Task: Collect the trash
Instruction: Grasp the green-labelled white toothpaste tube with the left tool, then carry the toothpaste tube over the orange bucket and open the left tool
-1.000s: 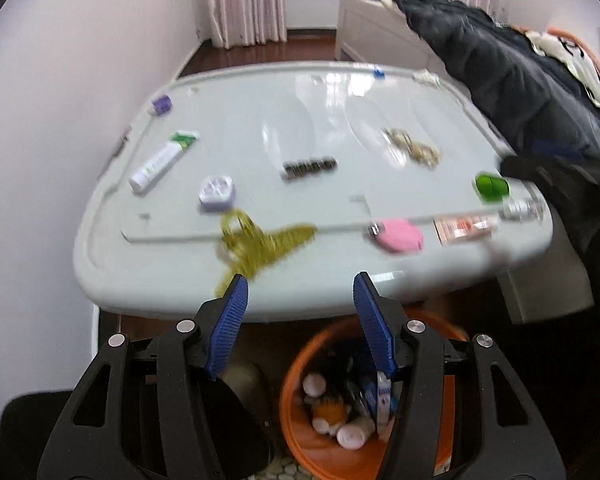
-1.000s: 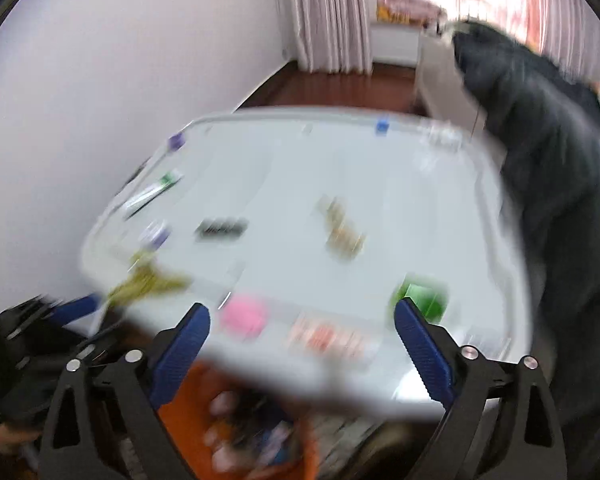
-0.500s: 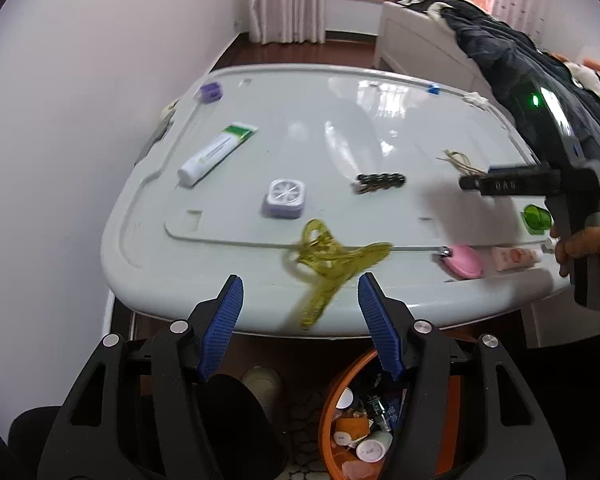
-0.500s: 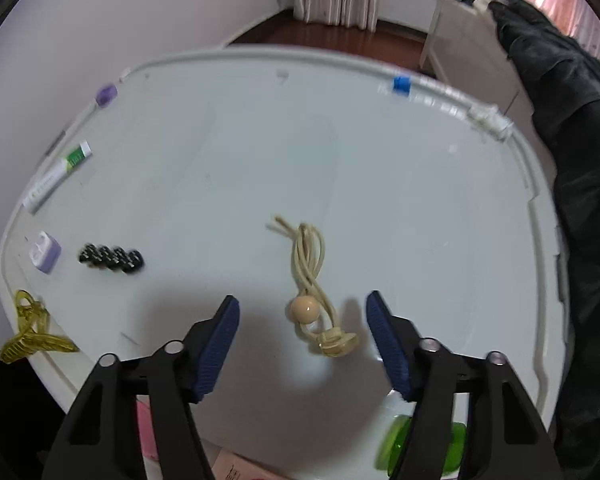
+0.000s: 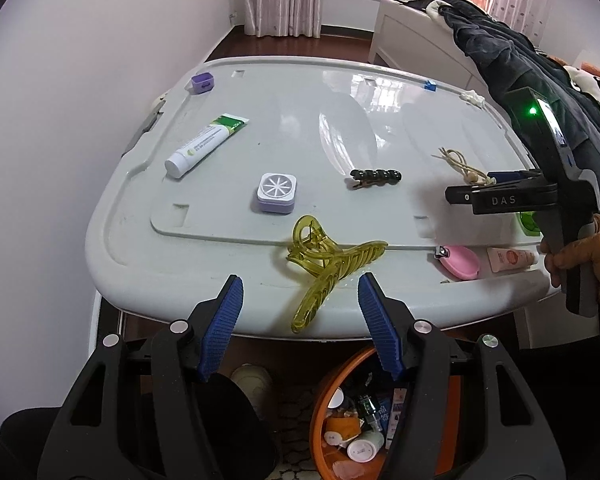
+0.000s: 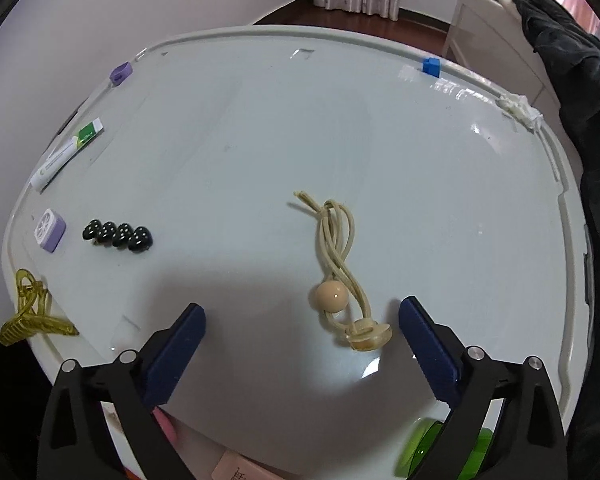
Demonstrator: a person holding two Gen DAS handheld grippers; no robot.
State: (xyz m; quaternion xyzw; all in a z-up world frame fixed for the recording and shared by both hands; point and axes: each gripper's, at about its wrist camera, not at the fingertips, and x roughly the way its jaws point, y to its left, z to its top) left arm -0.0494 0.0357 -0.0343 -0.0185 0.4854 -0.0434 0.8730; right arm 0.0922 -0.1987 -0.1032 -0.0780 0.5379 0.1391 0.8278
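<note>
While both grippers hang over it, the pale glossy counter (image 5: 340, 128) fills most of each view, set in a room with a white wall, a dark wood floor, pink curtains and a bed piled with dark clothes (image 5: 540, 92).

Against half a second ago, the left gripper (image 5: 300, 304) sits a little closer to the yellow hair claw (image 5: 328, 264), which now lies just ahead of and between its blue fingers (image 5: 224, 320); these are spread apart and hold nothing. The right gripper (image 6: 300, 336) has come lower over the beige hair tie (image 6: 340, 276), whose bead and clasp now lie between its fingers (image 6: 428, 344), nearer the right one. They are spread wide and touch nothing.

Below the left fingers, under the counter's edge, stands an orange bin (image 5: 332, 392) holding bottles and wrappers. Ahead of the left fingers lie a lilac square case (image 5: 277, 193), a toothpaste tube (image 5: 206, 145) and a black beaded clip (image 5: 376, 177). To their right are a pink nail clipper (image 5: 460, 261) and a small peach tube (image 5: 510, 258). A green object (image 6: 452, 452) sits behind the right fingers, partly hidden.
</note>
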